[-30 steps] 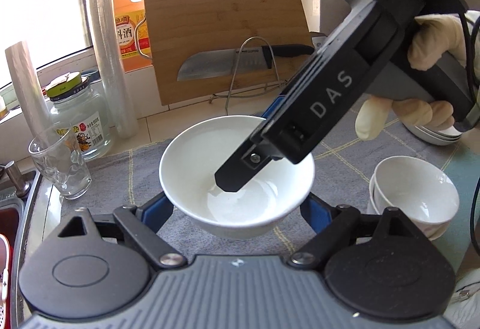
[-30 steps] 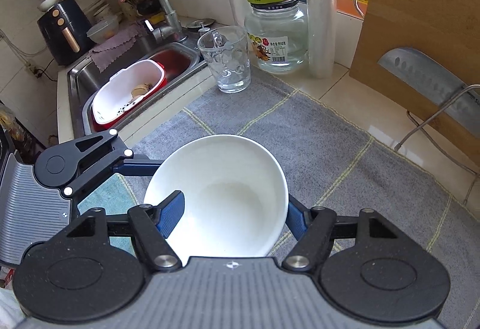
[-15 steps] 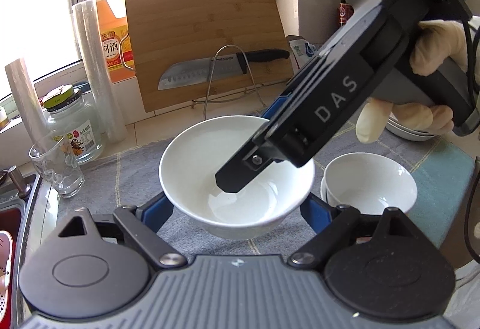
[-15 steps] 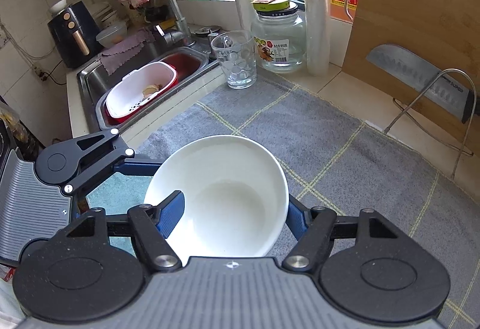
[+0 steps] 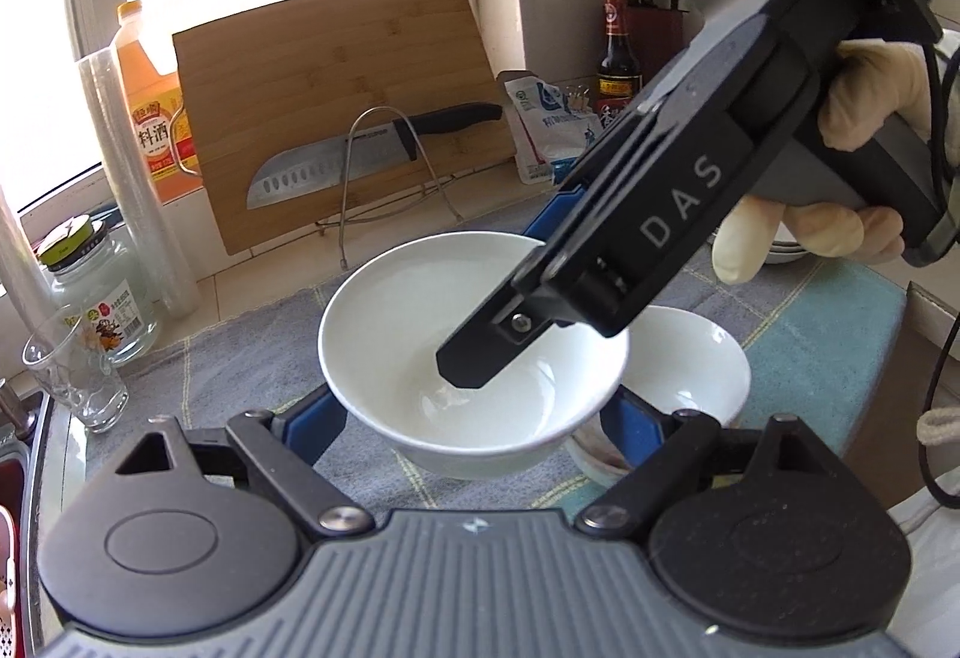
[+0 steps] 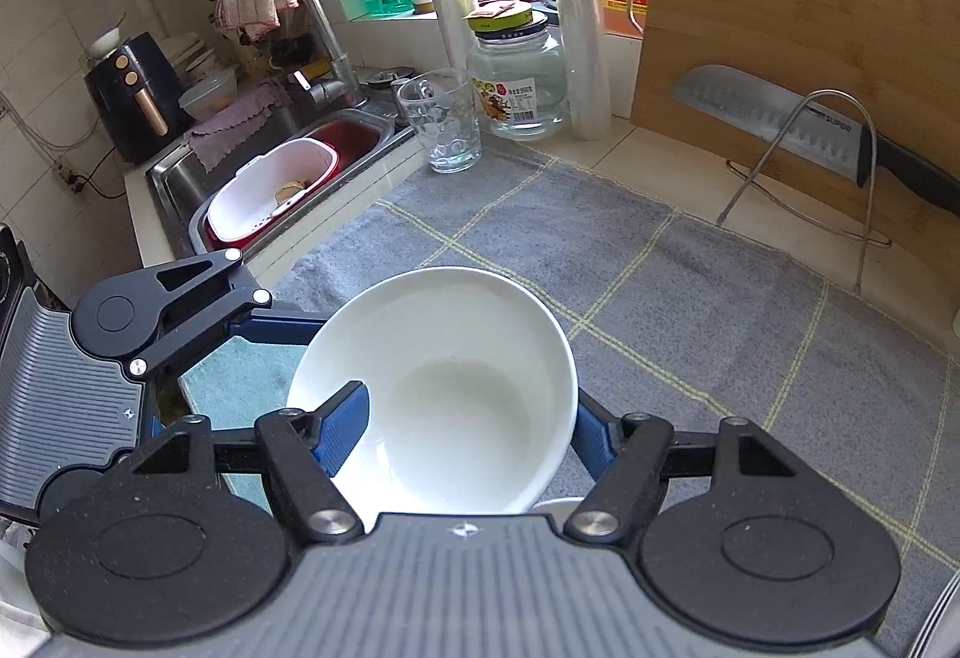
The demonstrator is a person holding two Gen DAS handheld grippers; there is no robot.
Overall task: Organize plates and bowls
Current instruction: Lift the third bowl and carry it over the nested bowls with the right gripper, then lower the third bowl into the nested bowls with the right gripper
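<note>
Held bowl: I see one white bowl (image 5: 474,352) lifted above the grey cloth (image 5: 240,358), and both of my grippers are on it.
Left gripper: my left gripper (image 5: 474,418) has its blue pads (image 5: 312,424) against the outer wall of the bowl, one on each side, so it is closed on the bowl across its width.
Right gripper: my right gripper (image 6: 468,424) pinches the bowl's rim. One blue pad (image 6: 345,418) lies inside the bowl and the other is outside the wall, so it is closed on the bowl too. In the left view its black finger reaches down into the bowl from the upper right.
Hand: a gloved hand (image 5: 840,166) holds the handle of the right gripper.
Second bowl: another white bowl (image 5: 690,370) stands on the cloth just to the right of the held one and below it, partly covered by it. It seems to sit on a stack, but I cannot tell how many are under it.
Plates: some white dishes (image 5: 786,253) show behind the hand, mostly hidden.
Background: a cutting board (image 6: 780,27) leans on the wall with a knife (image 6: 780,123) on a wire stand in front of it.
Left side: a drinking glass (image 6: 441,123) and a glass jar (image 6: 519,81) stand at the cloth's far edge, near the sink (image 6: 180,178).
</note>
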